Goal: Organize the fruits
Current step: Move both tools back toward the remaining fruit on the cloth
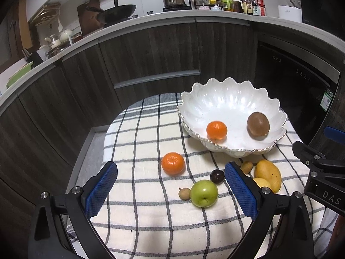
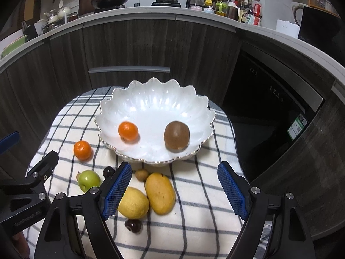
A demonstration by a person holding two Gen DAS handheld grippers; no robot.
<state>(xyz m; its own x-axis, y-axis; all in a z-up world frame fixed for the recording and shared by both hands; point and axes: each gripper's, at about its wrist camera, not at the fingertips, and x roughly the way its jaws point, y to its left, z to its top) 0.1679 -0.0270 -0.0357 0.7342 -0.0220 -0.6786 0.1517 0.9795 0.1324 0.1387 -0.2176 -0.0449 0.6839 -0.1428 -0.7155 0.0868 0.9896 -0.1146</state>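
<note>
Hovering low over the checked cloth, both grippers spread wide, empty. Right gripper frames the mango between its pads; the mango's long axis runs roughly along the fingers, narrower end toward the scalloped white bowl ahead. Lemon touches the mango, beside the left pad. Left gripper brackets the green apple and tangerine. Bowl holds a tangerine and kiwi, likely the collection point.
</note>
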